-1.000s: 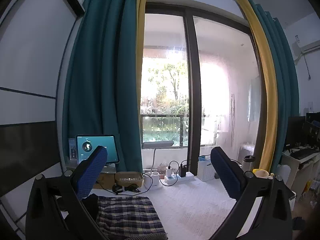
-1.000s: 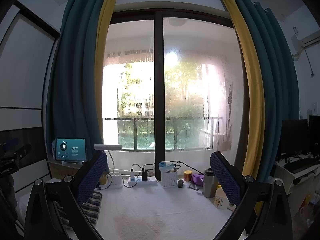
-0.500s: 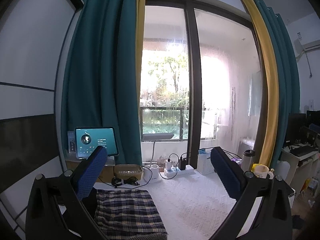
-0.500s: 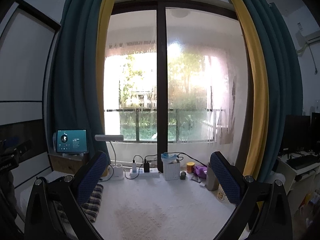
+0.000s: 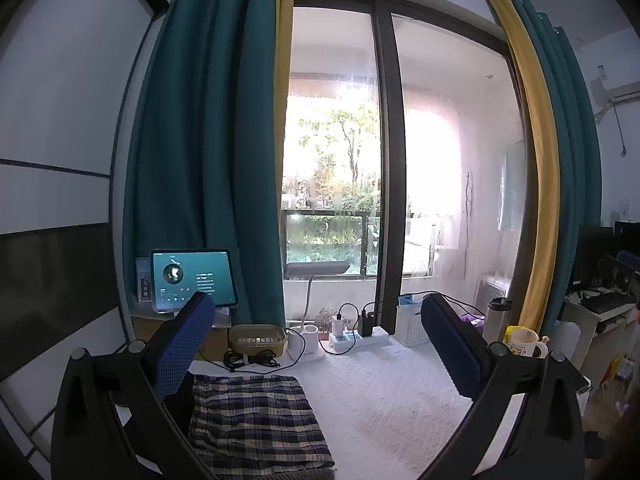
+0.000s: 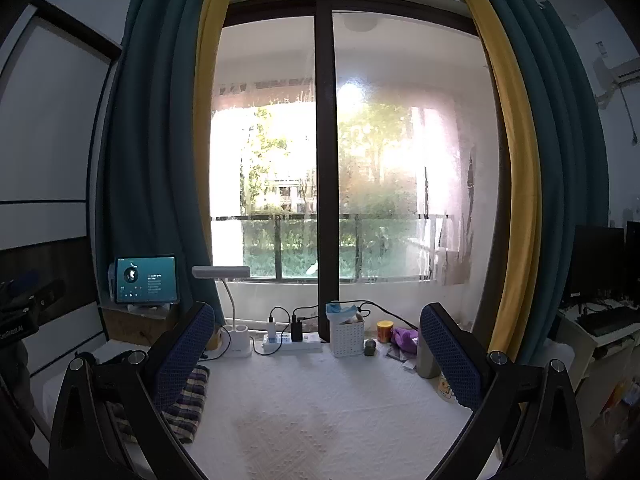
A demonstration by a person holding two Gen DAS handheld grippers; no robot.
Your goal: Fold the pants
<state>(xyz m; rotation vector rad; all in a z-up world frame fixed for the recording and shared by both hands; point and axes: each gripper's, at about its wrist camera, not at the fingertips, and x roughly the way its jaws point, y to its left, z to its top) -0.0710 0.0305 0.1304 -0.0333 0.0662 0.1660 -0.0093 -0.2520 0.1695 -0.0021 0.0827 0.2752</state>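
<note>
- Looking at the big white bed cover (image 5: 404,392), it is flat and bare in the middle, so that is a good place to do any more folding.
- Both claws are up in the air and point at the window, not down at the cloth. To do this step well, I think they should tip down first so the cameras can see the work.
- The plaid pants (image 5: 256,420) lie on the left part of the cover, under the left claw (image 5: 324,344). They look like a neat square, already folded over, with blue, white and tan checks.
- The left claw has its two blue pads wide apart and holds nothing.
- The right claw (image 6: 316,354) is also wide apart and holds nothing. It sees only a bit of the pants (image 6: 188,404) past its left pad.
- I think the fold is nearly or fully done. If one more fold is needed, pinch the two near corners at the same time and lift them evenly.
- The black cables (image 5: 252,360) lie just behind the pants, so keep the pads away from them.
</note>
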